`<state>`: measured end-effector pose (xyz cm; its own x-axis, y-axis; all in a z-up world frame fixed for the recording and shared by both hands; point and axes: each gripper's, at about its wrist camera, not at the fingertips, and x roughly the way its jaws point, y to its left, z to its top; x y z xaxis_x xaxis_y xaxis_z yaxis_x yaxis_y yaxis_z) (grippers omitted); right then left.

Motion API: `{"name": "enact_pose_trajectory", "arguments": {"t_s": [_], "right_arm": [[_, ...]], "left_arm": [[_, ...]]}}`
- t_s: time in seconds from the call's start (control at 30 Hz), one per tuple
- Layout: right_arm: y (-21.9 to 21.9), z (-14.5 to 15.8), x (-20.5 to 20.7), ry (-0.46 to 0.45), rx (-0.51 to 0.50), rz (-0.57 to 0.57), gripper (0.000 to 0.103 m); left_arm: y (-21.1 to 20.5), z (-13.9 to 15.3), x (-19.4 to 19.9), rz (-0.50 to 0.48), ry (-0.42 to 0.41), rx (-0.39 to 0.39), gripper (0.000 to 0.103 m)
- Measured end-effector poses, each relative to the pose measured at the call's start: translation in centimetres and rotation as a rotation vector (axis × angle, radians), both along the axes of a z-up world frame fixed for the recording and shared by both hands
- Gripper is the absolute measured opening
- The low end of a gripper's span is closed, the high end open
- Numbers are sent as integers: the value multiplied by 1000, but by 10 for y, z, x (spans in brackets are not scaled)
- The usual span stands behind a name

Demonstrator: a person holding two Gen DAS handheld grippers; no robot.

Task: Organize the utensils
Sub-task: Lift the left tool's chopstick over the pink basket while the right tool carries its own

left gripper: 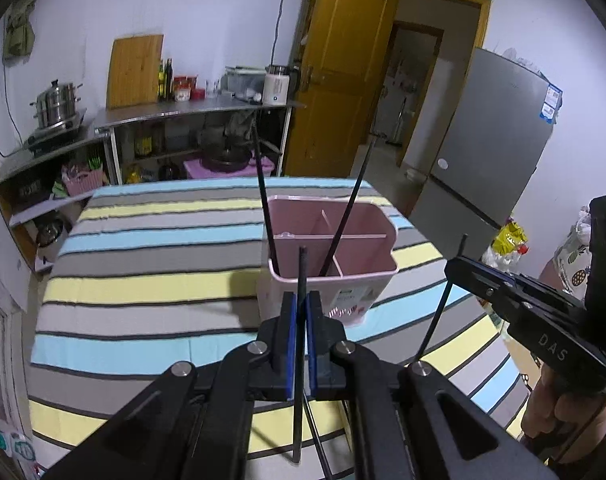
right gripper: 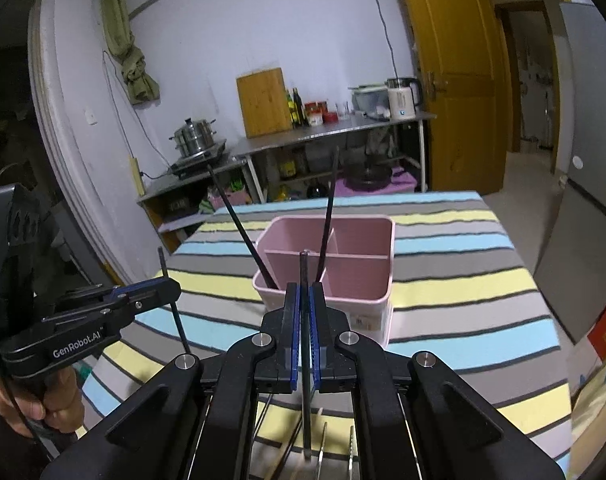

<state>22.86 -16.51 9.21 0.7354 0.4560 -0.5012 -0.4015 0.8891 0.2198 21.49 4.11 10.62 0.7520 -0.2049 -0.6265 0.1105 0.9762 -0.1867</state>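
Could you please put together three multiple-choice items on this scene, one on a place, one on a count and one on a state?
1. Where does the pink utensil holder stand?
A. on the striped tablecloth
B. on the steel counter
C. on the floor

2. How many black chopsticks stand in the holder?
A. none
B. two
C. five

3. What is the left gripper doing?
A. standing wide open
B. clamping a spoon
C. clamping a black chopstick

Answers:
1 A, stripes surround its base.
2 B, two chopsticks lean out of it.
3 C, blue pads pinch the stick; the right gripper grips another chopstick.
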Motion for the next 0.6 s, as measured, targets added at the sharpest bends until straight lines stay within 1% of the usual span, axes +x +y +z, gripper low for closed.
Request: {"name": "enact_pose_trajectory", "arguments": {"t_s": [0.23,0.37,0.6], "right_arm": [[-4,4,-15,-17,5,0,4],[-10,6,-25,-23,8,0,4],[-14,9,-29,-30,10,-2,4]], "left_arm": [[-4,9,-13,-5,-22,1,5],[-7,11,-20,-7,-19,5,5],[-13,13,-28,-18,-1,23,5]]}}
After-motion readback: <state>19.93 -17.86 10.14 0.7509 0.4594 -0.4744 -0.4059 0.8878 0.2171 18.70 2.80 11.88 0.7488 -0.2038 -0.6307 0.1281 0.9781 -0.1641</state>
